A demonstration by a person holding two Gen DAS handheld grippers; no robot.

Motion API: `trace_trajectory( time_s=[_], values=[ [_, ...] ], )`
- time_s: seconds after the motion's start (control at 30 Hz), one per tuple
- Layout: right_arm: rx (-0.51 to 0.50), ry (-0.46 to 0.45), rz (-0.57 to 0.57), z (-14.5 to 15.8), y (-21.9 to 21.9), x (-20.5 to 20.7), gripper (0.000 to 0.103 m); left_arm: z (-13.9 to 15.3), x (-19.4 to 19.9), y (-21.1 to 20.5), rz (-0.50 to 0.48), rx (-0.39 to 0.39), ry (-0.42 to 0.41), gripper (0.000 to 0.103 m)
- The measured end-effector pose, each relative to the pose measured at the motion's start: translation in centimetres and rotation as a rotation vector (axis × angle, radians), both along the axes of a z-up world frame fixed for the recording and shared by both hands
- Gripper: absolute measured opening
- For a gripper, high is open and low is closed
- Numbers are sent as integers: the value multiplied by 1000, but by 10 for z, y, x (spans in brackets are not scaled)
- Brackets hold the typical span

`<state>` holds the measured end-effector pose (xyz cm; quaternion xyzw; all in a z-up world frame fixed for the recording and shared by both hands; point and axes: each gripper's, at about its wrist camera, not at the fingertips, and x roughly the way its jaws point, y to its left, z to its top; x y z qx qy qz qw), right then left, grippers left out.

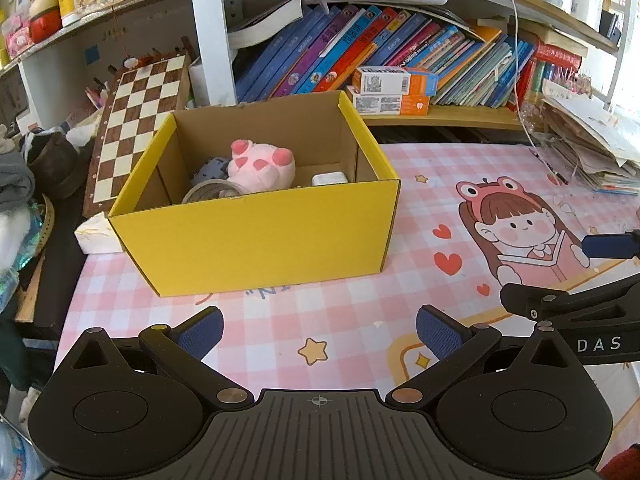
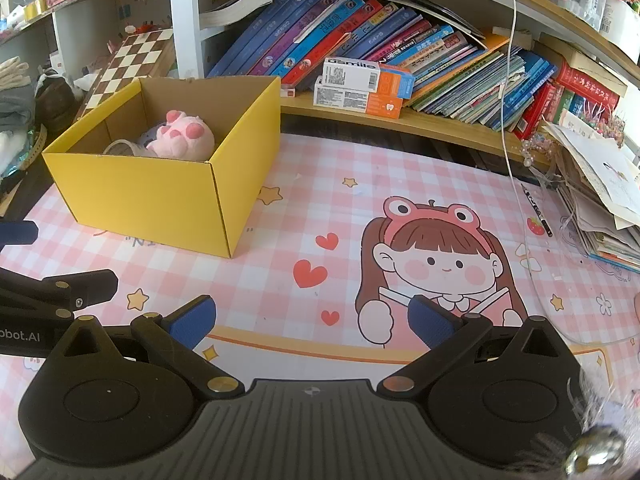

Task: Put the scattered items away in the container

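Observation:
A yellow cardboard box (image 1: 256,236) (image 2: 156,196) stands on the pink checked mat. Inside it lie a pink plush paw (image 1: 262,166) (image 2: 184,134), a tape roll (image 1: 210,192) (image 2: 120,147), a grey-purple item (image 1: 212,168) and a small white block (image 1: 330,179). My left gripper (image 1: 318,330) hovers open just in front of the box, nothing between its blue pads. My right gripper (image 2: 312,320) is open over the cartoon girl print, to the right of the box, also empty. Each gripper shows at the other view's edge.
Leaning books (image 1: 360,52) fill the shelf behind, with two toothpaste boxes (image 2: 360,88) on its ledge. A chessboard (image 1: 136,120) leans left of the box. A paper stack (image 2: 600,196), a pen (image 2: 538,210) and a hanging white cable (image 2: 508,100) sit at the right.

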<state>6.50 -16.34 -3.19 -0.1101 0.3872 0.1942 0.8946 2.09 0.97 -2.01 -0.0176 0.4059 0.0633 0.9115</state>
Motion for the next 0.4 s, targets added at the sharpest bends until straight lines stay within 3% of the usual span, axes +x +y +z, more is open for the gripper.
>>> trace_trajectory(
  time_s=[0.4],
  values=[
    [-5,9,4,-4,2,0,103,3,0,0,5,9,-38,103]
  ],
)
